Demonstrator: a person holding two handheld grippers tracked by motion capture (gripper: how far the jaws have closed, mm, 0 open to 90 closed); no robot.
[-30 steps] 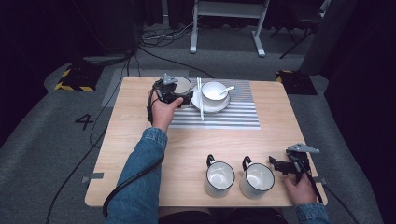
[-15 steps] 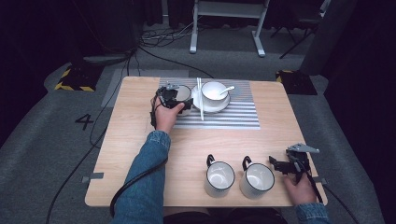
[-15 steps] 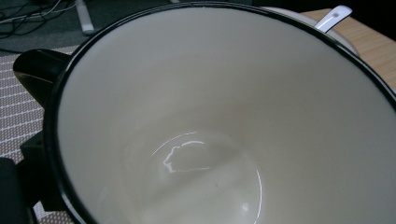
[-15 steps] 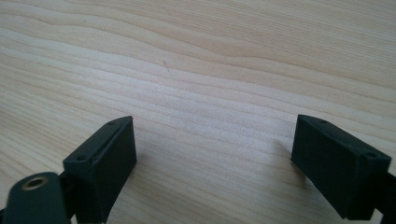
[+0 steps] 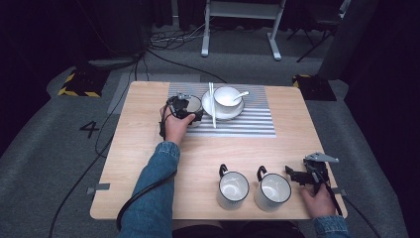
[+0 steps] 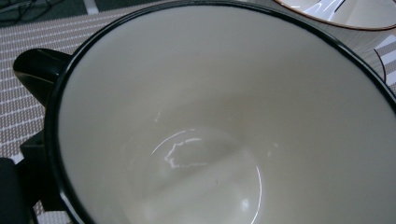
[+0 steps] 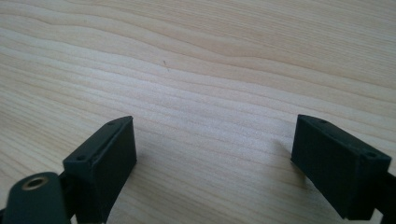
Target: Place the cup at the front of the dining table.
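The cup [image 6: 224,121] sits just before the left gripper's [image 5: 184,106] jaws.

Both forearms in blue denim sleeves, cuffs at the wrists. Left gripper [image 5: 182,110]: black body, small grey metal part on top, black cable trailing back along the sleeve. Right gripper [image 5: 300,177]: black, grey three-cornered plate on top, cable running off behind the hand. Its jaws are matte black blocks (two small screw holes in each end face); brass-coloured insert at lower left.
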